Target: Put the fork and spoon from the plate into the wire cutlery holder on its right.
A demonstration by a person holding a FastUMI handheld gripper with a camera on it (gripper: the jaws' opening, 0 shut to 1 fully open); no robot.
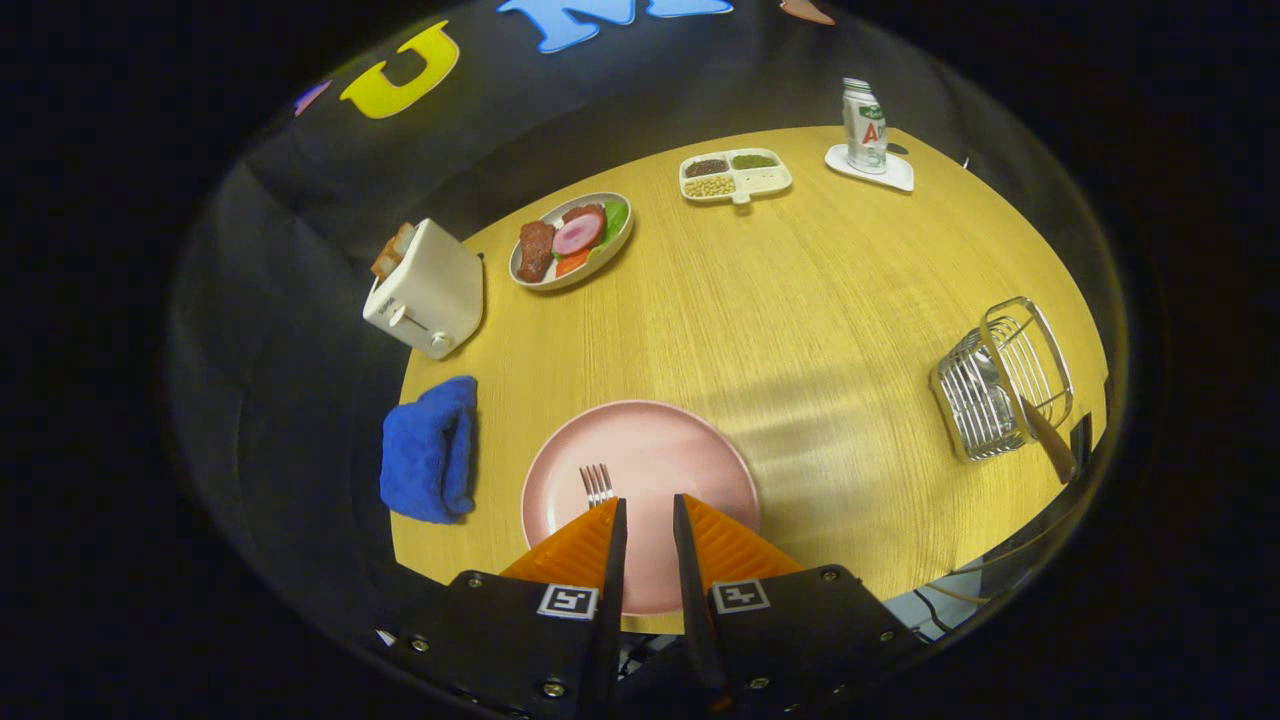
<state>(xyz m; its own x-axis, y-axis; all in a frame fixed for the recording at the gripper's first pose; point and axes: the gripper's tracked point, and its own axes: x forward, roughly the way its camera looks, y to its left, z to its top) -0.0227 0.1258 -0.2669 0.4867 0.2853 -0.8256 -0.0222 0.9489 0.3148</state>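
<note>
A pink plate (650,455) lies on the wooden table just ahead of my fingers. A metal fork (597,484) rests on it, tines pointing away from me, and its handle runs under my left finger (585,545), which hides it. My gripper (648,502) hovers over the near half of the plate, open by a narrow gap with only bare plate between the fingers. The wire cutlery holder (1000,380) stands far off to the right near the table's edge. A brown handle (1048,442) sticks out of its near side.
A folded blue cloth (430,450) lies left of the plate. Beyond it stands a white toaster (425,290). Across the table are a dish of food (572,240), a divided tray of beans (735,175) and a carton on a coaster (865,130).
</note>
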